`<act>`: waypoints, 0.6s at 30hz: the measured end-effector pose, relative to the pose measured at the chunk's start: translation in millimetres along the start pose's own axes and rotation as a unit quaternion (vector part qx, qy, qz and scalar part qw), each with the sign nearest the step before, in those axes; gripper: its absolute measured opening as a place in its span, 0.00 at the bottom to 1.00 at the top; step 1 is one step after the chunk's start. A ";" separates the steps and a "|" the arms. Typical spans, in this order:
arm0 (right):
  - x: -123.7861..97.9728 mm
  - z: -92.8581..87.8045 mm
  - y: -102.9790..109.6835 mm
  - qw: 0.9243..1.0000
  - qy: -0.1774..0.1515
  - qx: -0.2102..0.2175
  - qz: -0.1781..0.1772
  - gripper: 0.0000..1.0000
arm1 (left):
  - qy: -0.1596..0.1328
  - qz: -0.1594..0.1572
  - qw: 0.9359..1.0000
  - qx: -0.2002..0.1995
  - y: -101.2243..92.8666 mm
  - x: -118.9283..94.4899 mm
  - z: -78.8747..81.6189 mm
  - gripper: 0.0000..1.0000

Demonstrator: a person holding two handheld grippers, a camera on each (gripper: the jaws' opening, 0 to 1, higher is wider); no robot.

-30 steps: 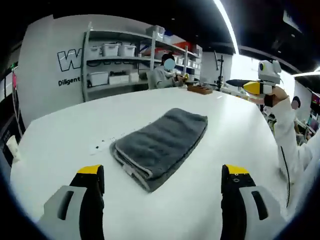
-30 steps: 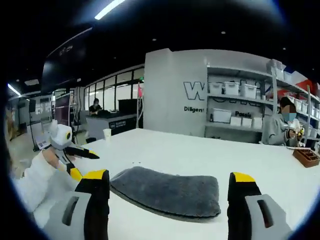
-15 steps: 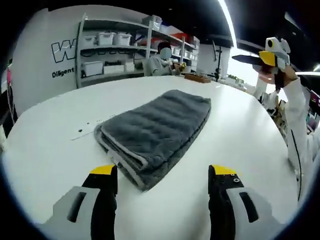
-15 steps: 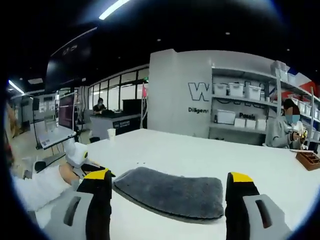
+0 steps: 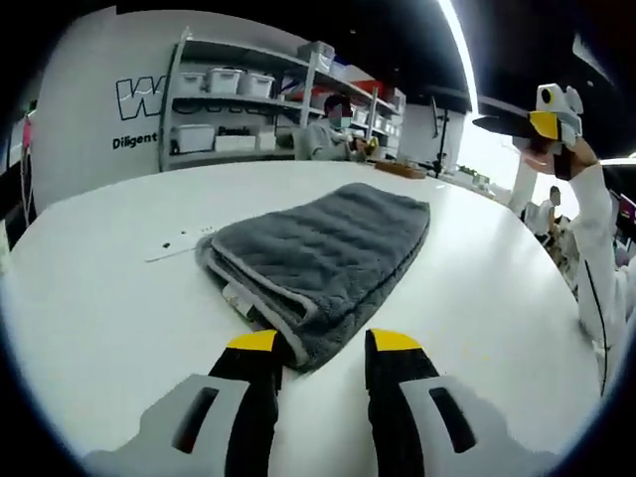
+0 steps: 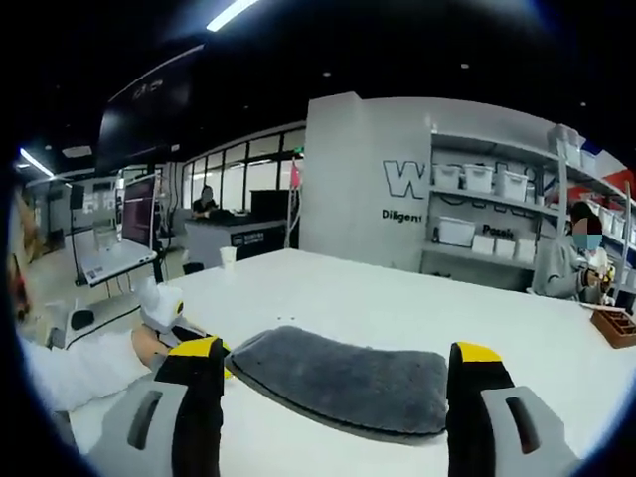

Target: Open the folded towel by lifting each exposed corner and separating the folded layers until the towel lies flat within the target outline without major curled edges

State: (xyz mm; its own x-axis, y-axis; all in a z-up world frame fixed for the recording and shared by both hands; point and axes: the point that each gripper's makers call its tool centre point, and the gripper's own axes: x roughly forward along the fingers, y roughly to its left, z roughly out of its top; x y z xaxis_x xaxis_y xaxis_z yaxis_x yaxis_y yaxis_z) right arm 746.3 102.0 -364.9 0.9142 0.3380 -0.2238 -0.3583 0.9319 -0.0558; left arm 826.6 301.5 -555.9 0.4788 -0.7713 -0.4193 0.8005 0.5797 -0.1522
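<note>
Bright overhead strip light; edges warped.

"Diligent" and a large "W" on the white wall

The left tongs have narrowed their gap and closed in on the near corner of the folded grey towel, jaw tips now just beside it.

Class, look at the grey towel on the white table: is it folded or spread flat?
Folded. The grey towel shows stacked layers with pale edging at its near corner, lying as a compact bundle on the white table.
</note>
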 end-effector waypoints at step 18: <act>0.6 -2.1 9.6 1.000 0.008 -0.012 0.010 0.92 | 0.019 0.039 0.999 -0.021 26.3 -22.5 -2.8 0.02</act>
State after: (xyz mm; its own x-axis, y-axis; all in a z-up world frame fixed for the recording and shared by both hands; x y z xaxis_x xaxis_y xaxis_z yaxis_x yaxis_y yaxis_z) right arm 743.0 110.9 -367.7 0.9039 0.3536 -0.2406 -0.3803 0.9219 -0.0738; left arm 835.8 334.8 -553.0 0.5244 -0.7133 -0.4650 0.7448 0.6489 -0.1556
